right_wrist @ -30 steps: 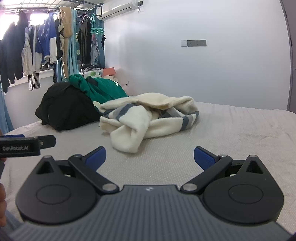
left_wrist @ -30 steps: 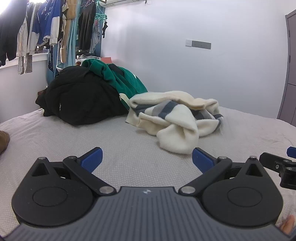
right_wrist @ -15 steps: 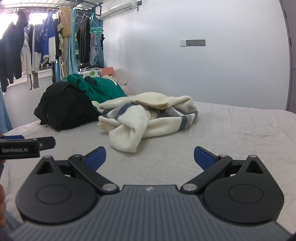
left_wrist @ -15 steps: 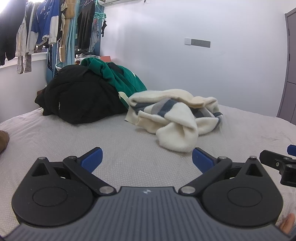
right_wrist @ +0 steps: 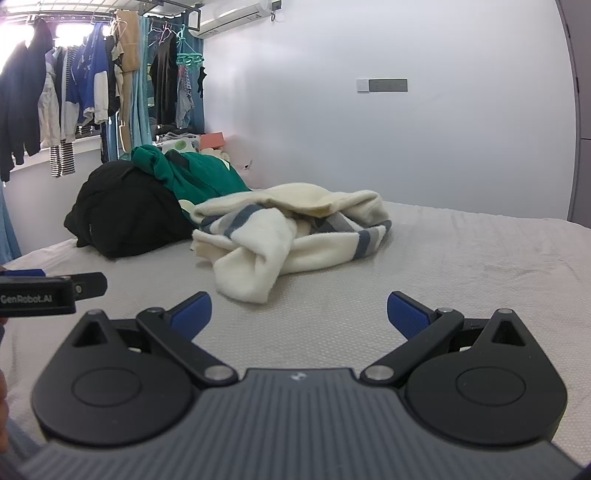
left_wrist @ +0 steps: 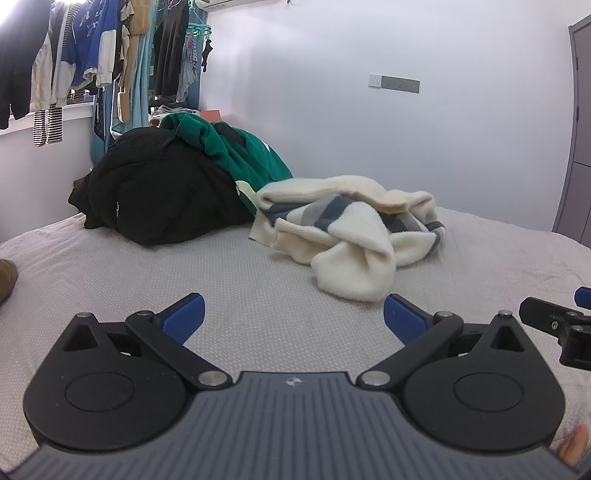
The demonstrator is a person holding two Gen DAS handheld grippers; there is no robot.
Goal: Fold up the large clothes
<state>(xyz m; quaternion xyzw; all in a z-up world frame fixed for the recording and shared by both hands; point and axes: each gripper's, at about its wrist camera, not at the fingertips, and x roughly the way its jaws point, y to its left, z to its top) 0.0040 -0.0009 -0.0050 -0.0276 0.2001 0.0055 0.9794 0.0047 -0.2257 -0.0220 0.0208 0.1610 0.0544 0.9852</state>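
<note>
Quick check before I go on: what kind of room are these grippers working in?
Most likely a bedroom that doubles as a laundry-drying spot. The clothes pile sits on a bed with a textured cover, clothes hang on a rack by the window, and an air conditioner is mounted high on the wall.

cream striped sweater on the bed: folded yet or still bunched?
Bunched. The cream striped sweater lies in a crumpled heap on the bed, sleeve twisted over itself; both tongs open, apart from it.

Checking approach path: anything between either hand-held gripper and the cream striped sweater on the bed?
Nothing visible. Only bare bedspread lies between the open left hand-held gripper and the cream striped sweater, and likewise ahead of the open right hand-held gripper. The black garment and green garment sit behind-left.
</note>
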